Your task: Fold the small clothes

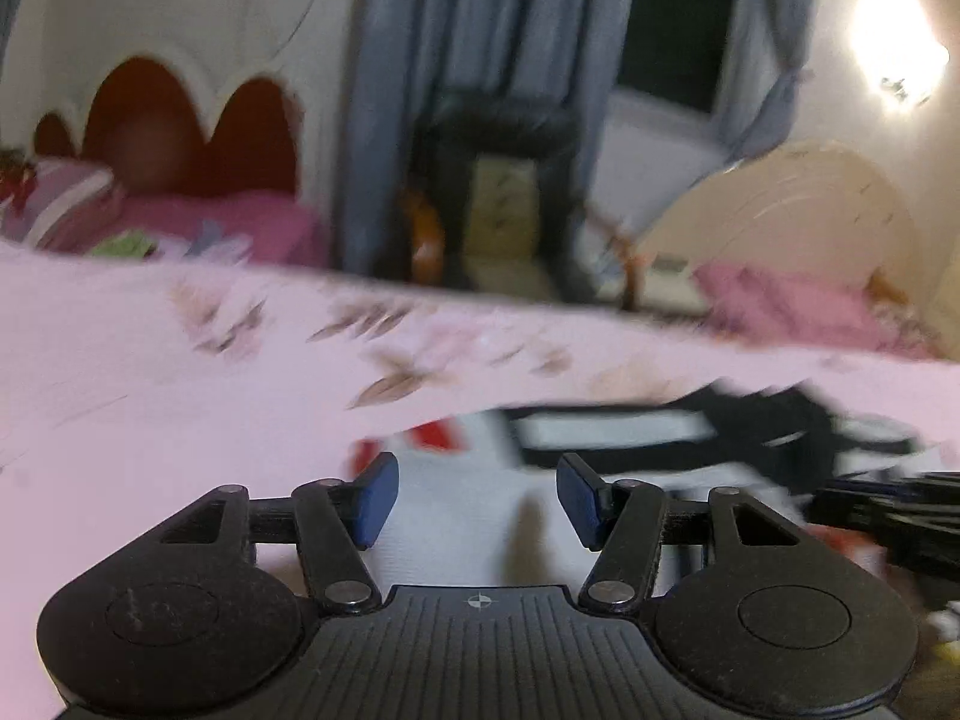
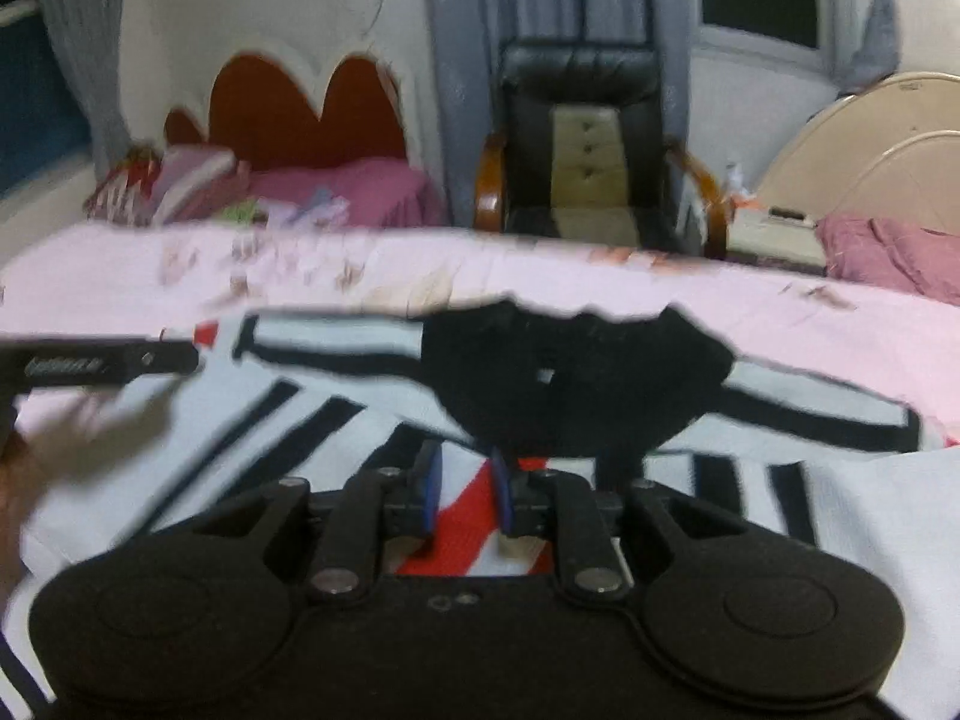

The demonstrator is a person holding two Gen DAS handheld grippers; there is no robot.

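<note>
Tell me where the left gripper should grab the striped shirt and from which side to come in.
Judging by the right wrist view, the striped shirt lies flat on the pink bedsheet, collar away. Grip its left sleeve end, near the red patch, where a free edge lies. Bring the open left gripper in low from the left, one finger sliding under. The right gripper seems to pinch the middle.

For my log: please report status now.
Left gripper open, empty. Right gripper narrowed over the shirt, grip unclear. Shirt spread on pink bedsheet. Nothing blocking.
</note>
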